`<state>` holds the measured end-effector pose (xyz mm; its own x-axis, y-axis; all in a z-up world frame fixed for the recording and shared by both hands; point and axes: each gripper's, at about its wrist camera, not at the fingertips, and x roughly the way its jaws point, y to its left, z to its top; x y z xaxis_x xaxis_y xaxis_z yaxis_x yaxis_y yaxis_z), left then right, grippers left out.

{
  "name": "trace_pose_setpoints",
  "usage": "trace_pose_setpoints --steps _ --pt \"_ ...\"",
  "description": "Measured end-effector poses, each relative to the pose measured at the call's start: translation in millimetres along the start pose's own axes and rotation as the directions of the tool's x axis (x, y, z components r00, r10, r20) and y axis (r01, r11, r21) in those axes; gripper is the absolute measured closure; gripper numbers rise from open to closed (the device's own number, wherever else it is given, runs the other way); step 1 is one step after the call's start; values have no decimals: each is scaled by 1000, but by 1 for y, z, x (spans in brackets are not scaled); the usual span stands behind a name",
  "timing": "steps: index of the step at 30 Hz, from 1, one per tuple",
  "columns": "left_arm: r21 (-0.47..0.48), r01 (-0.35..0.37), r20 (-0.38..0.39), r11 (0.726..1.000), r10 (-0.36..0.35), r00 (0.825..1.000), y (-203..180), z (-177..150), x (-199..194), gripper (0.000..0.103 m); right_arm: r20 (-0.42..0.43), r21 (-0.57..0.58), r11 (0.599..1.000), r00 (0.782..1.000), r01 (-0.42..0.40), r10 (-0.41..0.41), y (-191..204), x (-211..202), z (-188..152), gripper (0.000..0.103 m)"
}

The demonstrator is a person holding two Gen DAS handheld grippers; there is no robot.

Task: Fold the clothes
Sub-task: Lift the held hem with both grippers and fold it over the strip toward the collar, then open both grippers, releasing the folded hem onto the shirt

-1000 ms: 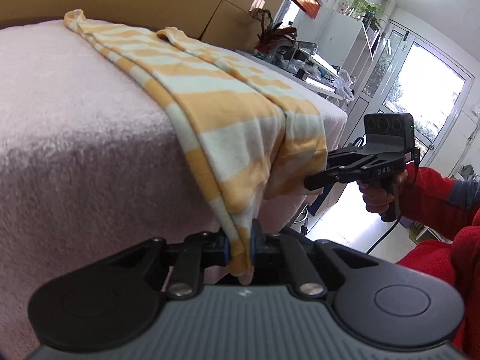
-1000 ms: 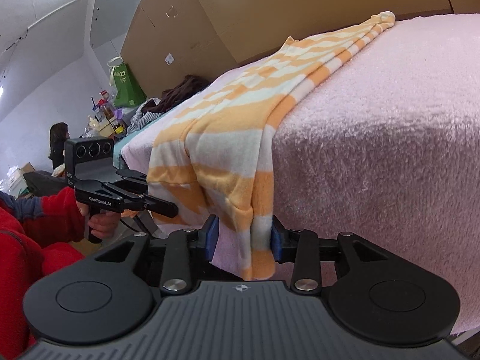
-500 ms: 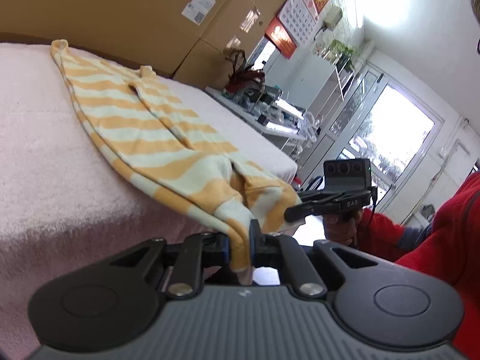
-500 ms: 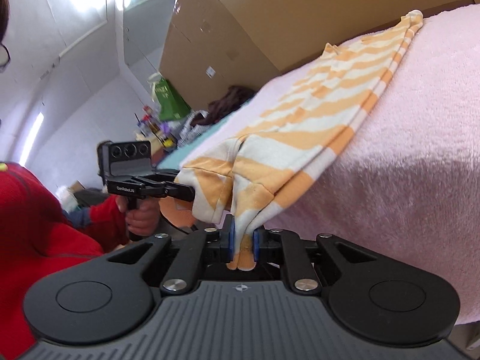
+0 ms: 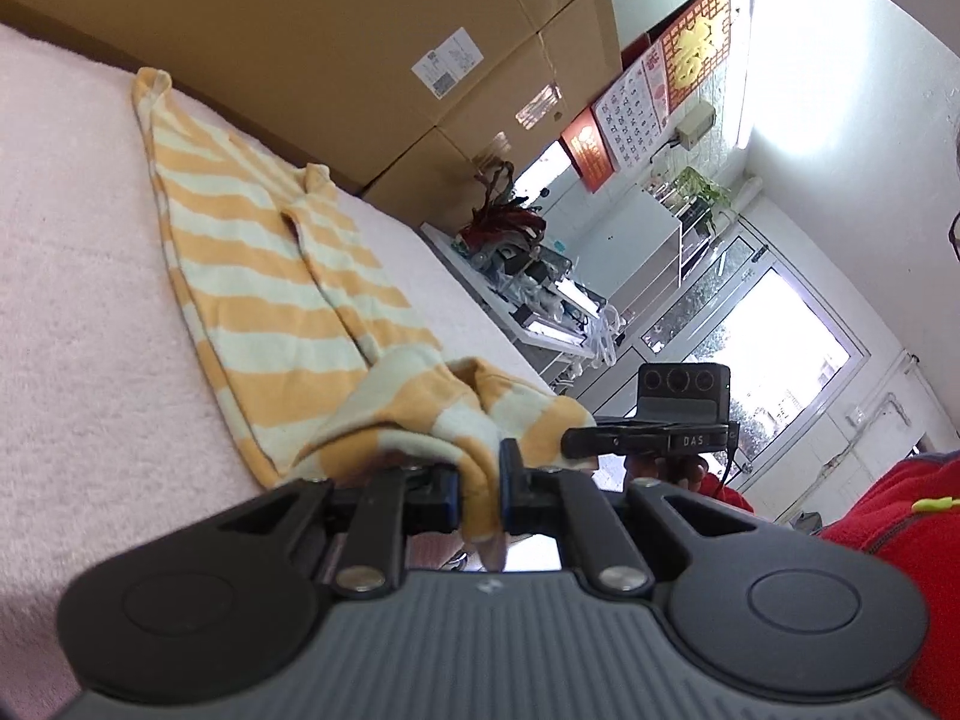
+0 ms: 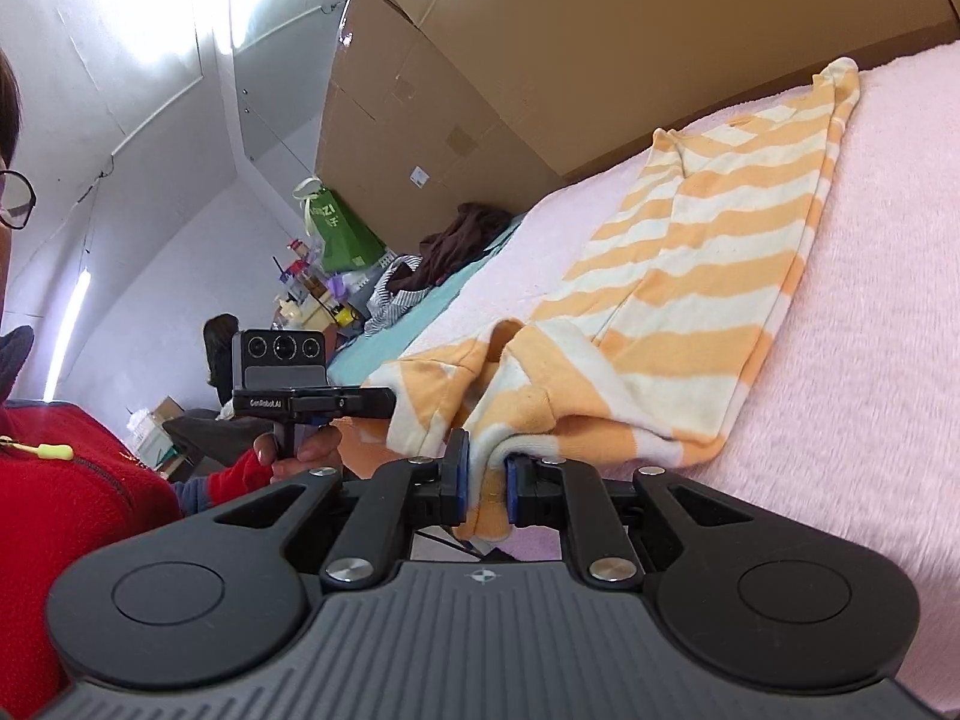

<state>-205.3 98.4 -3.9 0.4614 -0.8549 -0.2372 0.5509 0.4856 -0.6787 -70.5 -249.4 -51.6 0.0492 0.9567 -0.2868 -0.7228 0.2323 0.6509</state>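
An orange-and-white striped garment (image 5: 270, 276) lies lengthwise on the pink fleece-covered table (image 5: 78, 312), also in the right wrist view (image 6: 708, 276). My left gripper (image 5: 480, 483) is shut on the near hem's one corner. My right gripper (image 6: 483, 474) is shut on the other corner. The near end is lifted and bunched above the table's front edge. Each gripper shows in the other's view, the right one in the left wrist view (image 5: 648, 438) and the left one in the right wrist view (image 6: 312, 402).
Large cardboard boxes (image 5: 372, 60) stand behind the table. A cluttered white desk (image 5: 528, 300) and glass door (image 5: 768, 372) lie to the right. Dark clothes (image 6: 462, 240) and a green bag (image 6: 336, 234) sit at the table's far left. The person's red sleeve (image 5: 888, 516) is close by.
Both grippers have lifted the hanging hem up from below the table edge to above table level, carrying it forward. The right gripper closed tight on its corner.
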Motion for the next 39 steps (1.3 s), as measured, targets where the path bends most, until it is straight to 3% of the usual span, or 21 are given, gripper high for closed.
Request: trace_pose_setpoints --steps 10,16,18,20,23,28,30,32,34,39 --pt "-10 -1 -28 1000 1 1000 32 54 26 94 26 76 997 1000 4 -6 -40 8 41 88" --pt "-77 -14 -69 997 9 998 66 74 43 89 36 134 991 999 10 -15 -66 11 54 85" --pt "-112 -17 -75 994 9 997 76 78 44 77 51 151 989 999 -1 -6 -74 12 59 79" --pt "-144 -15 -64 990 6 998 85 81 44 70 80 180 984 997 -18 4 -83 13 64 58" --pt "-167 -20 -19 986 18 1000 96 88 39 55 130 199 979 991 -45 19 -96 15 72 58" --pt "-205 -51 15 977 55 998 110 92 38 54 110 204 979 992 31 -54 -111 27 82 61" --pt "-165 -79 30 983 85 996 103 93 34 54 138 185 980 986 67 -93 -106 21 85 60" --pt "-86 -130 52 988 135 990 88 91 27 54 176 139 978 968 157 -180 -92 8 86 60" --pt "-27 -192 69 981 193 979 76 87 23 46 193 100 961 942 260 -275 -75 -1 82 60" --pt "43 -299 34 953 298 954 63 72 37 44 144 94 909 898 406 -416 -59 7 62 58"
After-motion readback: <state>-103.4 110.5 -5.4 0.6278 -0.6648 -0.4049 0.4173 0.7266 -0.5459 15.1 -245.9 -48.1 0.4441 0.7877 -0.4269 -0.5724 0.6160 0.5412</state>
